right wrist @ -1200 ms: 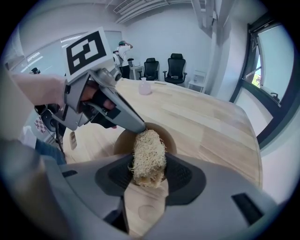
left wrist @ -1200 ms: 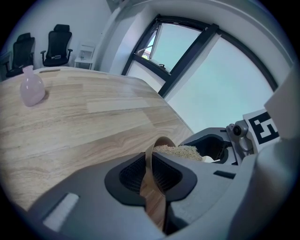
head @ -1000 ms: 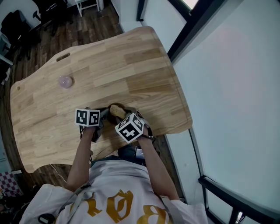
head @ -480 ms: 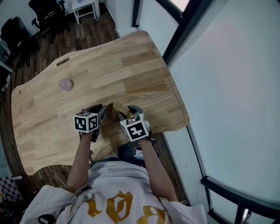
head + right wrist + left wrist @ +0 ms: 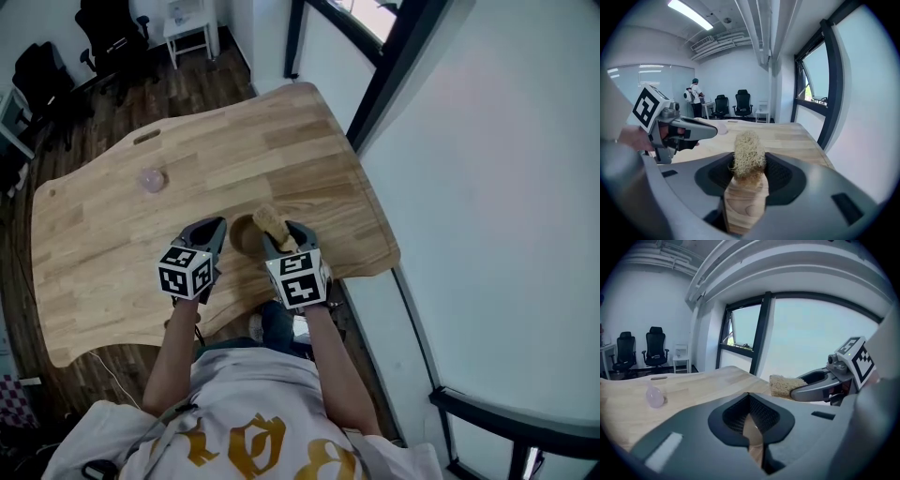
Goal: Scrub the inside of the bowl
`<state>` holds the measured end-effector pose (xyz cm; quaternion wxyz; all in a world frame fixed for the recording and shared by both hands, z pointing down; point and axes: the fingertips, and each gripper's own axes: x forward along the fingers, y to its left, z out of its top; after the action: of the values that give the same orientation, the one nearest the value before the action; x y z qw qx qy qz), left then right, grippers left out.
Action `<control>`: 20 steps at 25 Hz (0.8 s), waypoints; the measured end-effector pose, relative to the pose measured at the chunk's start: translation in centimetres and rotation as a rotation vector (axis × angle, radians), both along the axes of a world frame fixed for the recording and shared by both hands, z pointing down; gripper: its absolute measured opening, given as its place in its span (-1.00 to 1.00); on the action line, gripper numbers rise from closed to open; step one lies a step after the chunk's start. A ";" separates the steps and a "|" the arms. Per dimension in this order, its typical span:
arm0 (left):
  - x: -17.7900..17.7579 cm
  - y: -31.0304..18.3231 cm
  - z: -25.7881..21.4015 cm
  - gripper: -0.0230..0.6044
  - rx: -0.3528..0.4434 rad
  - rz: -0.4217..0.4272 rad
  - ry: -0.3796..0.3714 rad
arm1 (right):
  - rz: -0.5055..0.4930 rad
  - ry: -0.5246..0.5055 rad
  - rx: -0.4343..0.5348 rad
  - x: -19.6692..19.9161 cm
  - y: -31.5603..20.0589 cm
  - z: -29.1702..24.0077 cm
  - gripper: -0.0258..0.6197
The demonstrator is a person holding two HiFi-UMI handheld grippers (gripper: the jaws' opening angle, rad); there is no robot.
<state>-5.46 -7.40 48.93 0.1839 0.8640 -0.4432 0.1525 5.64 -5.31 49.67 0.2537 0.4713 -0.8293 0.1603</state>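
A small dark wooden bowl (image 5: 242, 236) sits near the table's front edge, between my two grippers. My left gripper (image 5: 210, 228) is shut on the bowl's thin rim (image 5: 752, 433). My right gripper (image 5: 285, 234) is shut on the wooden handle of a brush (image 5: 746, 199). The tan bristle head (image 5: 748, 152) sticks out past the jaws. In the head view the bristles (image 5: 269, 220) lie at the bowl's right side. The left gripper view shows the bristles (image 5: 784, 386) and the right gripper (image 5: 820, 383) off to its right. Most of the bowl is hidden by the grippers.
A pale wooden table (image 5: 234, 150) carries a small pink translucent object (image 5: 153, 179) at its far left. The table's right edge is close to a window wall (image 5: 487, 187). Office chairs (image 5: 640, 350) stand on the dark floor beyond. A person (image 5: 695, 96) stands far back.
Both grippers have tipped to point further across the table, their marker cubes now nearer the front edge. The brush head has shifted slightly right and away. The bowl stays held.
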 end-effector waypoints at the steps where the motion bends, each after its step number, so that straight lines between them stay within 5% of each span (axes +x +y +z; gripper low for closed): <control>1: 0.2 0.3 -0.5 -0.92 0.010 0.003 0.008 | 0.010 -0.001 0.019 0.3 -0.1 -0.5 -0.35; 20: 1.4 5.7 -3.1 -0.92 0.045 -0.141 0.073 | 0.062 -0.058 0.086 5.5 4.5 -4.9 -0.36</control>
<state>-4.03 -1.72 45.84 0.1905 0.8396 -0.4993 0.0977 11.16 -0.78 44.81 0.2038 0.5023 -0.8276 0.1458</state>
